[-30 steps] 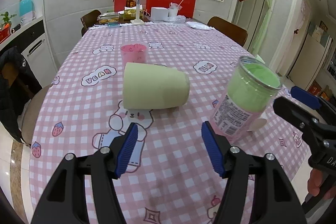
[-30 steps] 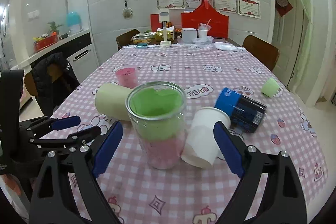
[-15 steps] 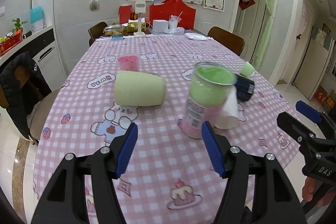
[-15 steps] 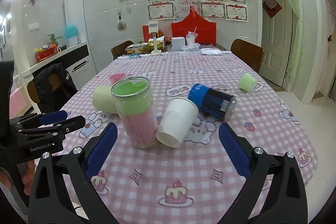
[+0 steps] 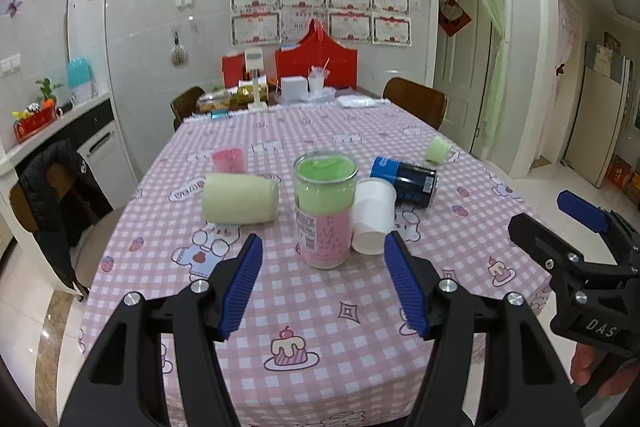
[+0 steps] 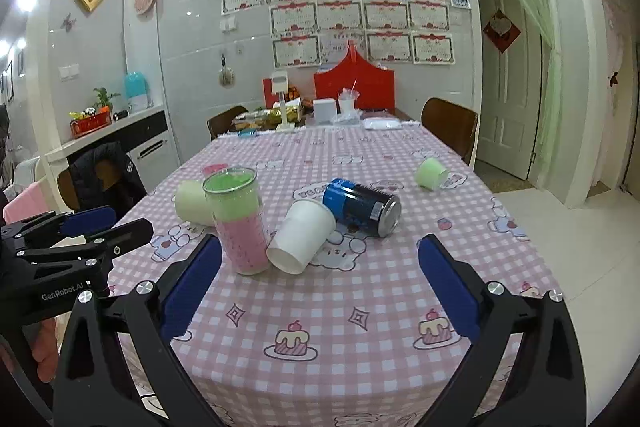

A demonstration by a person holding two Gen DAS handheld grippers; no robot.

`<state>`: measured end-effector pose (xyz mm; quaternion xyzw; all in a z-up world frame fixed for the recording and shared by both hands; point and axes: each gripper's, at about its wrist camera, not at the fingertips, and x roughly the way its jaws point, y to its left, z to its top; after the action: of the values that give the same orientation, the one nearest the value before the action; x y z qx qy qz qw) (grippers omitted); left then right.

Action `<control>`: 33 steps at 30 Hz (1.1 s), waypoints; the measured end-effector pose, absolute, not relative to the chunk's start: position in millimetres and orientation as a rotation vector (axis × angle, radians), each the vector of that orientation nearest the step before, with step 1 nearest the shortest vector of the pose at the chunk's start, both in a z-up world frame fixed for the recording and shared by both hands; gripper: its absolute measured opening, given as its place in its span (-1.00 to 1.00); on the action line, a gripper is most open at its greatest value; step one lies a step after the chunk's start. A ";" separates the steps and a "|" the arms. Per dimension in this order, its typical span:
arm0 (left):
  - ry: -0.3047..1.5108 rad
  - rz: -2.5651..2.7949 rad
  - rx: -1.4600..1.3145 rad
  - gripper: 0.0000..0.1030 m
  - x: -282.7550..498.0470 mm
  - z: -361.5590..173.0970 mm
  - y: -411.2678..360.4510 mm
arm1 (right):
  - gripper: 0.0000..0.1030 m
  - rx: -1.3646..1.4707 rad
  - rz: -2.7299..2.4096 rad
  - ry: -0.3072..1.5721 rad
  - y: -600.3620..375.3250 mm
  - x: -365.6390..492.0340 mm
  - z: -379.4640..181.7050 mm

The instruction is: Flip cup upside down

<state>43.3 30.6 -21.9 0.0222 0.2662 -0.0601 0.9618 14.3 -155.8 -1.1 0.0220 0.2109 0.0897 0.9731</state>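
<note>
A clear cup with green and pink inside (image 5: 325, 207) (image 6: 239, 218) stands on the pink checked table (image 5: 312, 311) (image 6: 320, 307). A white paper cup (image 5: 372, 215) (image 6: 301, 235) lies on its side against it. A pale yellow cup (image 5: 239, 199) (image 6: 192, 203) lies on its side to the left. My left gripper (image 5: 323, 287) is open and empty, back over the table's near edge. My right gripper (image 6: 320, 291) is open and empty, also pulled back. Each gripper shows in the other's view, the right one (image 5: 576, 227) and the left one (image 6: 92, 227).
A blue can (image 5: 404, 179) (image 6: 360, 207) lies on its side behind the white cup. A small pink cup (image 5: 228, 160) and a small green cup (image 5: 437, 149) (image 6: 431, 173) sit farther back. Boxes and clutter (image 5: 296, 87) stand at the far end. Chairs (image 5: 416, 103) flank the table.
Both grippers have pulled back and up from the cups, staying open. The cups now look smaller and farther away. The cups themselves have not moved.
</note>
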 end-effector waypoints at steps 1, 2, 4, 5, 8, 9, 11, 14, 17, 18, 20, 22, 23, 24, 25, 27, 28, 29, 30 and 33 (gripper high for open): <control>0.531 -0.122 0.044 0.22 39.8 -19.5 28.9 | 0.85 0.046 0.179 0.416 -156.6 10.6 1.2; 0.519 -0.124 0.043 0.22 35.5 -16.4 27.6 | 0.85 0.049 0.177 0.407 -158.1 7.1 2.9; 0.497 -0.120 0.042 0.23 28.3 -11.0 26.1 | 0.85 0.052 0.179 0.393 -159.5 2.5 6.4; 0.485 -0.114 0.043 0.23 24.5 -8.3 25.1 | 0.85 0.050 0.180 0.389 -160.1 0.9 7.7; 0.454 -0.101 0.050 0.29 16.4 -1.6 24.3 | 0.85 0.046 0.182 0.368 -158.6 -5.7 12.0; 0.444 -0.098 0.051 0.31 14.4 0.3 24.4 | 0.85 0.047 0.183 0.364 -158.1 -7.1 12.7; 0.429 -0.091 0.049 0.32 9.2 4.0 24.5 | 0.85 0.054 0.180 0.354 -159.0 -9.9 14.7; 0.417 -0.092 0.054 0.32 3.8 8.3 23.7 | 0.85 0.058 0.180 0.341 -160.3 -13.2 17.5; 0.410 -0.089 0.056 0.32 -0.4 9.6 23.2 | 0.85 0.061 0.177 0.335 -161.3 -15.7 18.8; 0.408 -0.090 0.056 0.33 -2.3 10.3 22.7 | 0.85 0.062 0.178 0.334 -161.4 -17.0 18.3; 0.406 -0.093 0.055 0.33 -4.6 10.5 21.8 | 0.85 0.061 0.177 0.335 -161.7 -17.2 17.9; 0.402 -0.092 0.061 0.33 -6.7 10.6 20.3 | 0.85 0.061 0.178 0.336 -161.7 -17.8 17.8; 0.401 -0.094 0.065 0.33 -8.0 10.1 19.7 | 0.85 0.062 0.180 0.336 -161.8 -18.6 18.0; 0.401 -0.097 0.067 0.33 -9.5 9.8 18.6 | 0.85 0.062 0.181 0.336 -161.9 -19.1 18.0; 0.401 -0.099 0.067 0.33 -10.2 9.7 18.0 | 0.85 0.061 0.182 0.336 -161.6 -20.2 17.9; 0.401 -0.104 0.066 0.33 -11.2 9.1 18.1 | 0.85 0.058 0.182 0.334 -160.9 -21.8 18.2; 0.402 -0.105 0.065 0.33 -11.8 8.8 17.8 | 0.85 0.057 0.183 0.334 -160.6 -22.2 18.4; 0.403 -0.107 0.064 0.33 -12.4 8.5 17.5 | 0.85 0.057 0.184 0.334 -160.6 -22.6 18.7; 0.404 -0.111 0.063 0.33 -13.3 7.9 17.1 | 0.85 0.057 0.185 0.334 -160.2 -22.8 18.8; 0.407 -0.113 0.060 0.33 -15.2 6.0 16.5 | 0.85 0.057 0.187 0.336 -159.5 -23.2 18.6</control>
<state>-15.2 16.5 6.0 0.0297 0.2021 -0.0559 0.9773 -23.2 -159.5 18.6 0.0285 0.1669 0.0930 0.9812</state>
